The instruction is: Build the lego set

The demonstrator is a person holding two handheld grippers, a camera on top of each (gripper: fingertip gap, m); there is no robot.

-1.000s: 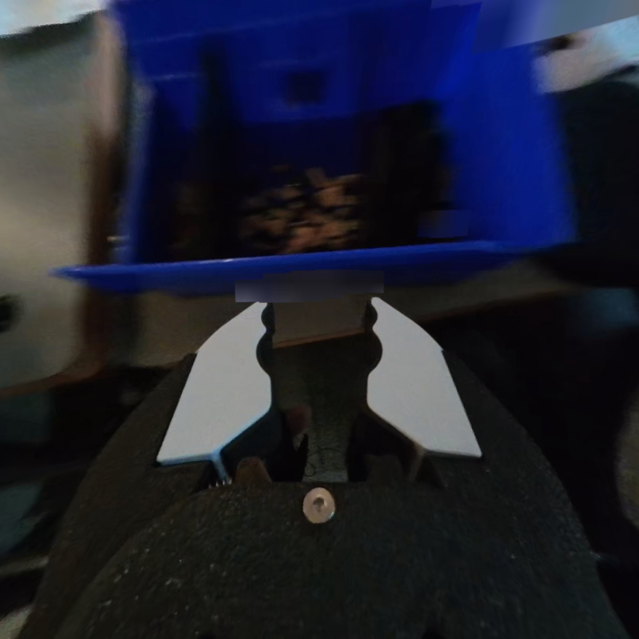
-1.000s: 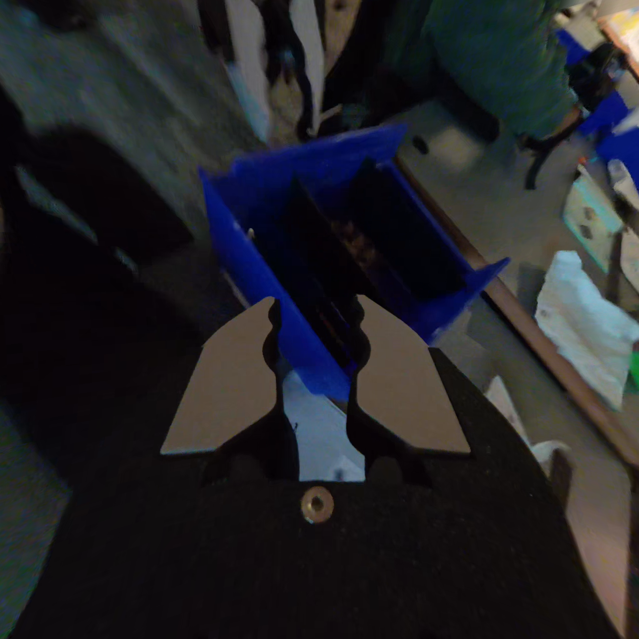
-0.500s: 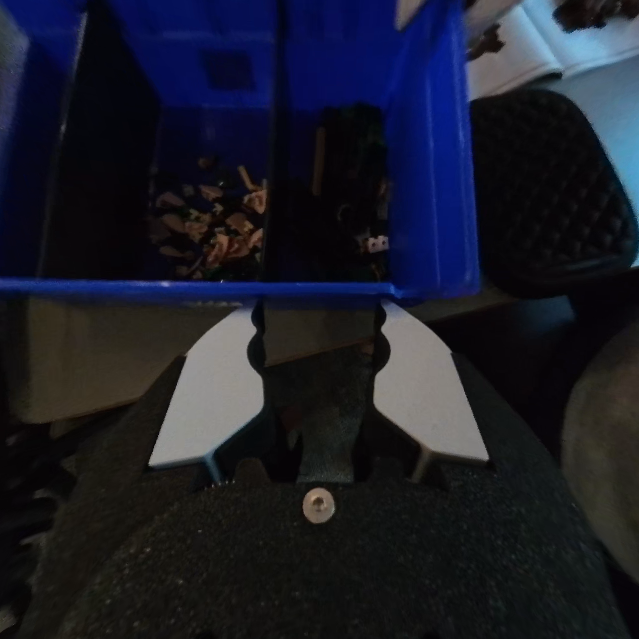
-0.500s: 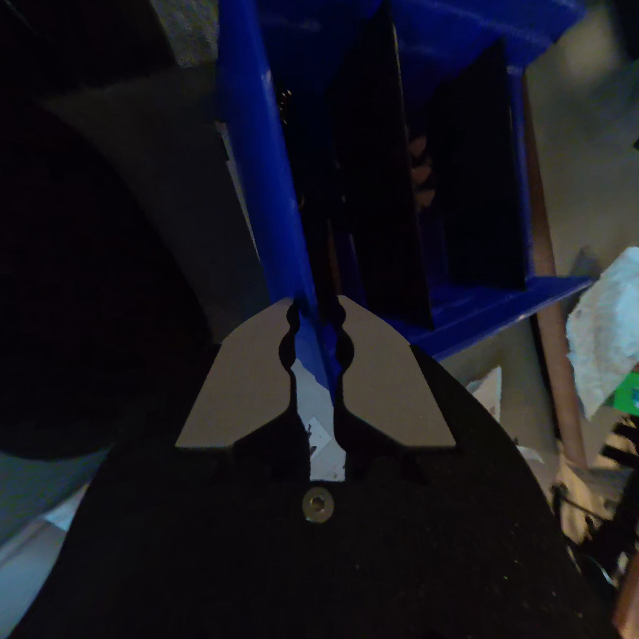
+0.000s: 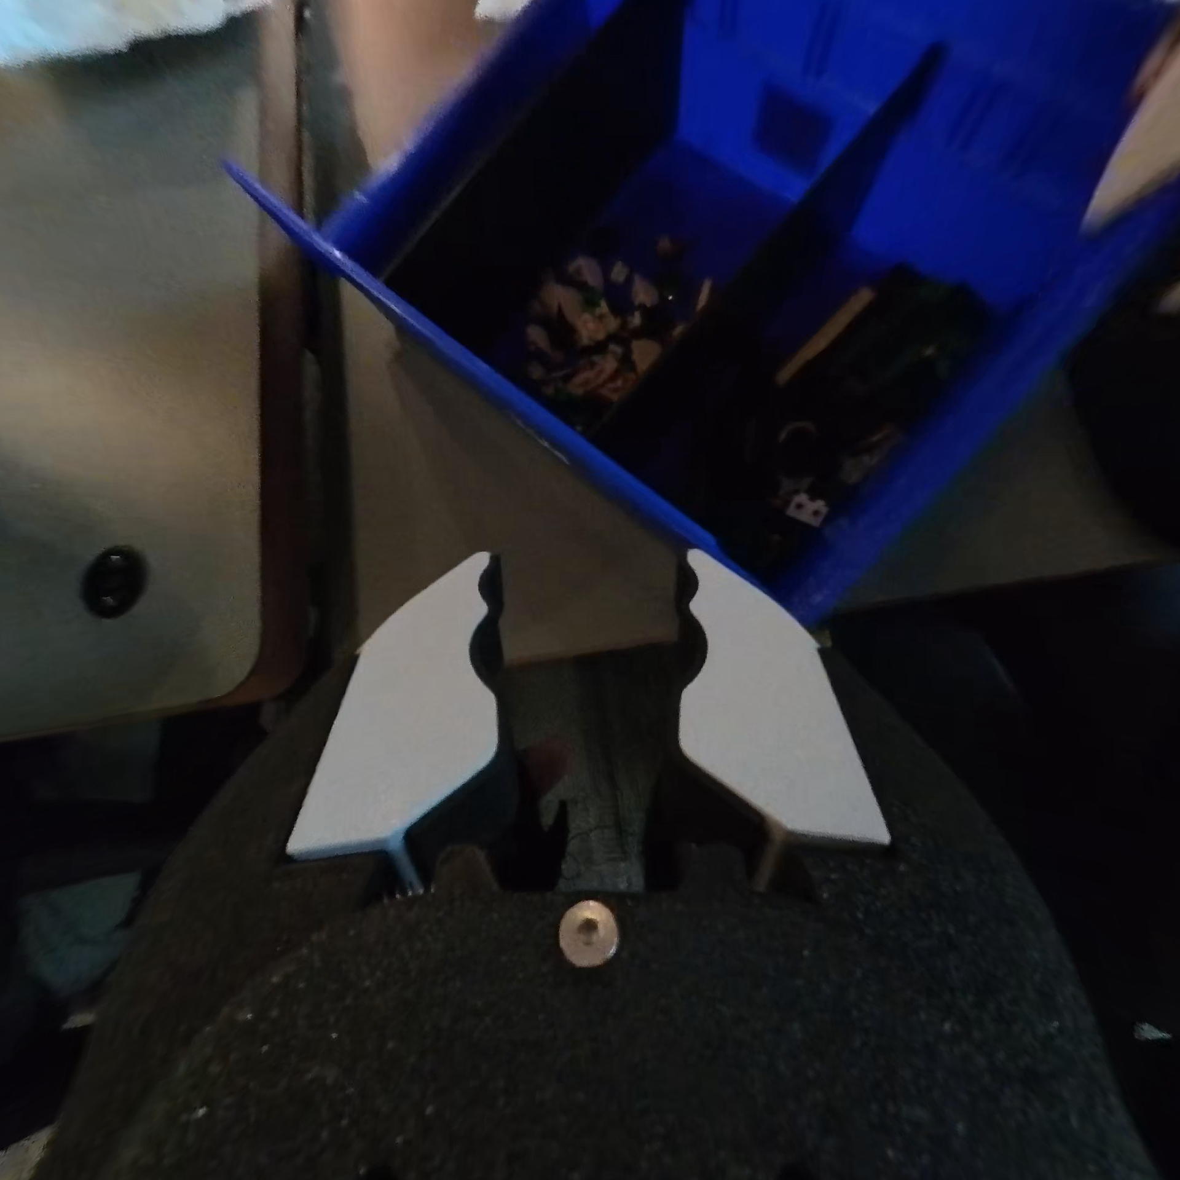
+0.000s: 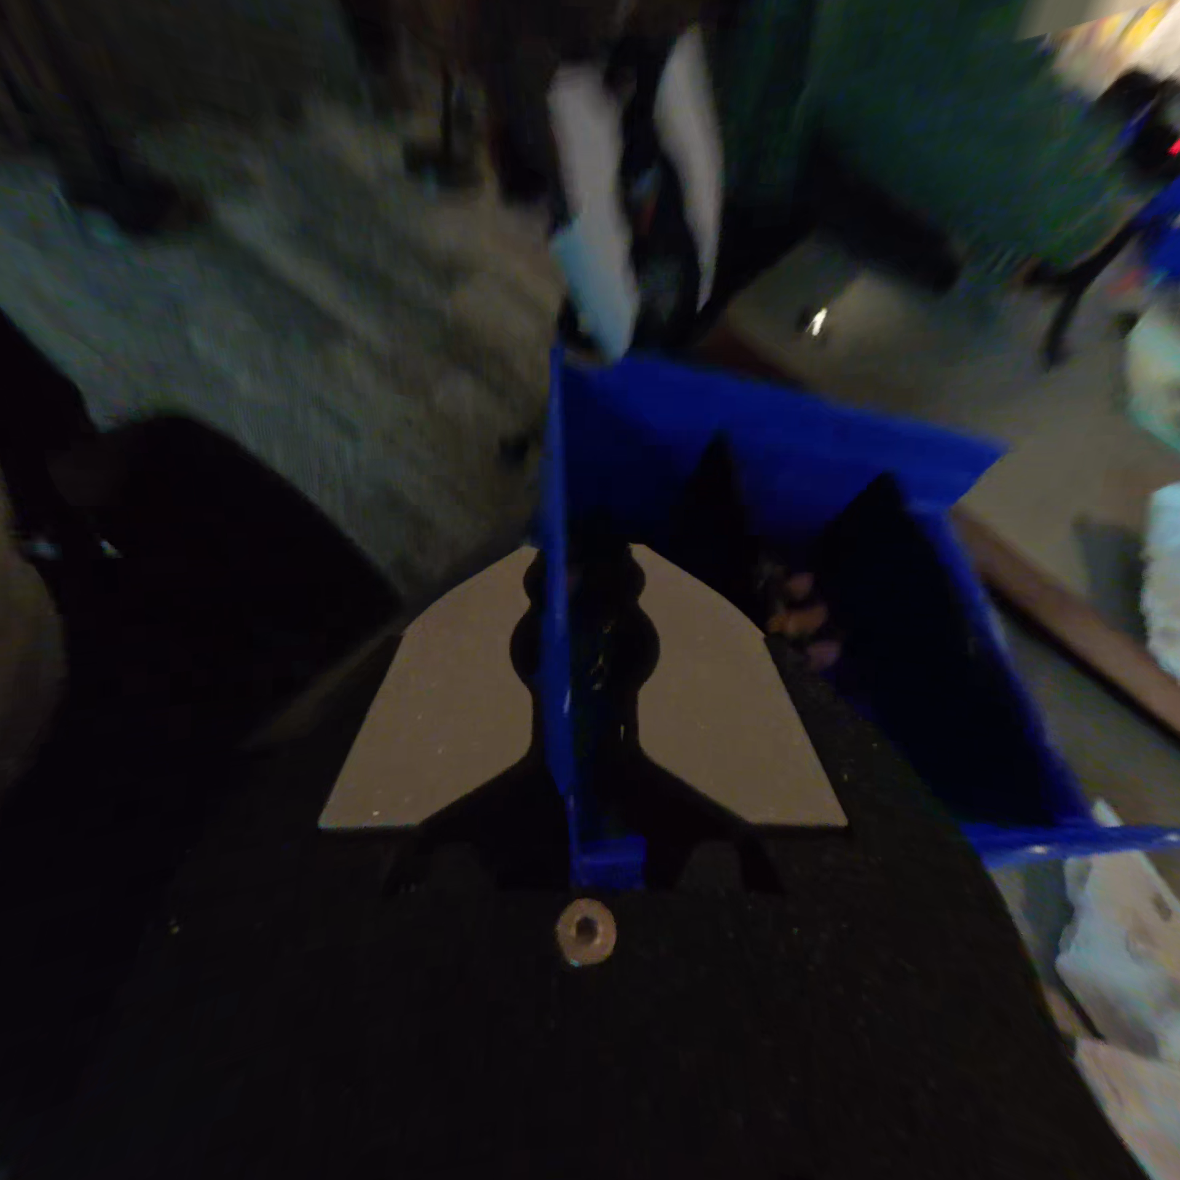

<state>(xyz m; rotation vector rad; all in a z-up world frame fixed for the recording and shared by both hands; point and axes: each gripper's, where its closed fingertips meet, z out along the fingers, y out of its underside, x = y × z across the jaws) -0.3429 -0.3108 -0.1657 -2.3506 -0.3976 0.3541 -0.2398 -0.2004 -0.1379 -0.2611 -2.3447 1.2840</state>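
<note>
Your right tool stands narrow on the side wall of the blue bin. The wall runs deep between the two fingers, with the left pad against it. The other side is very dark, but I judge that the tool grips the rim. A second ago this tool was wider and only reached the bin's corner, so the grip is new. Your left tool is wide and holds nothing; only the bare desk shows between its fingers. Its right fingertip is just beside the near corner of the bin. The bin sits on the desk close to the front edge. In the left view it is now turned at an angle, where half a second ago its front rim lay straight across. Part of this turn may be your own wrist. Inside, black dividers split the bin into compartments. The middle one holds a heap of small pale parts, the right one dark parts and a small white piece.
</note>
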